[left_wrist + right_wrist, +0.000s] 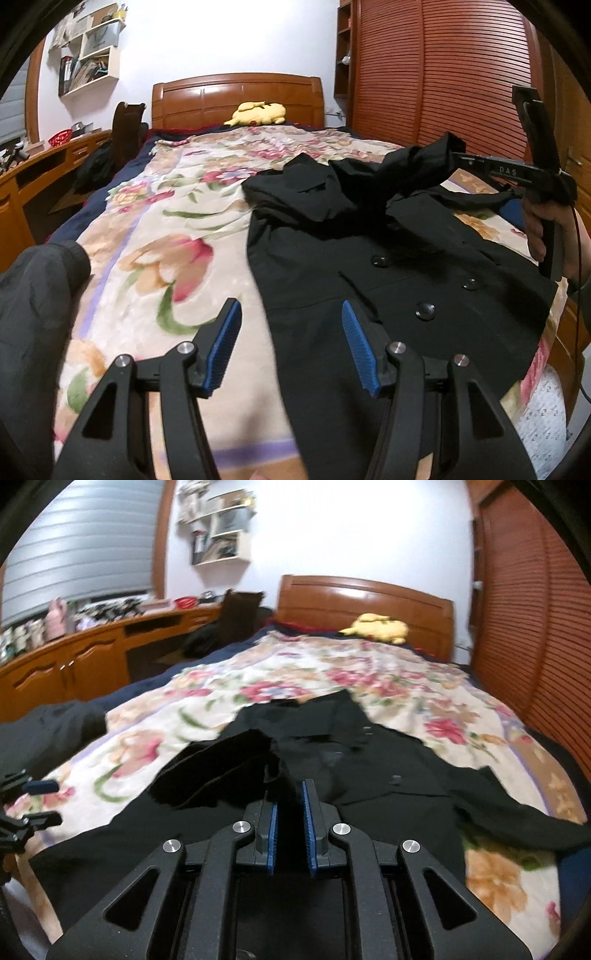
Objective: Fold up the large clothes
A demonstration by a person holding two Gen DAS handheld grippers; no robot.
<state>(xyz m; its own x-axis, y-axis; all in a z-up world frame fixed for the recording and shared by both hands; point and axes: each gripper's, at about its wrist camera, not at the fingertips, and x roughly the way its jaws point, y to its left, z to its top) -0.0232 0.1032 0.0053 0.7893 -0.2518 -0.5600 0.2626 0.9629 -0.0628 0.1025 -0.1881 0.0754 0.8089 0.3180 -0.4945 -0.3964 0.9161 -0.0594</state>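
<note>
A black button-front coat [388, 258] lies flat on the floral blanket [177, 229] of the bed. My left gripper [291, 314] is open and empty, low over the coat's left edge near the hem. My right gripper [458, 157] shows at the right of the left wrist view, shut on the coat's black sleeve [410, 166], lifted over the chest. In the right wrist view the right gripper [290, 794] is nearly closed with the sleeve [221, 768] bunched ahead of its fingers, above the coat [351, 760]. The left gripper [40, 805] shows at the far left, open.
A yellow plush toy [258, 112] lies by the wooden headboard [236, 98]. A wooden desk [81, 661] with clutter runs along the left, with a dark chair [127, 129] beside the bed. A slatted wardrobe [443, 74] stands on the right. Dark fabric [33, 314] lies at the near left.
</note>
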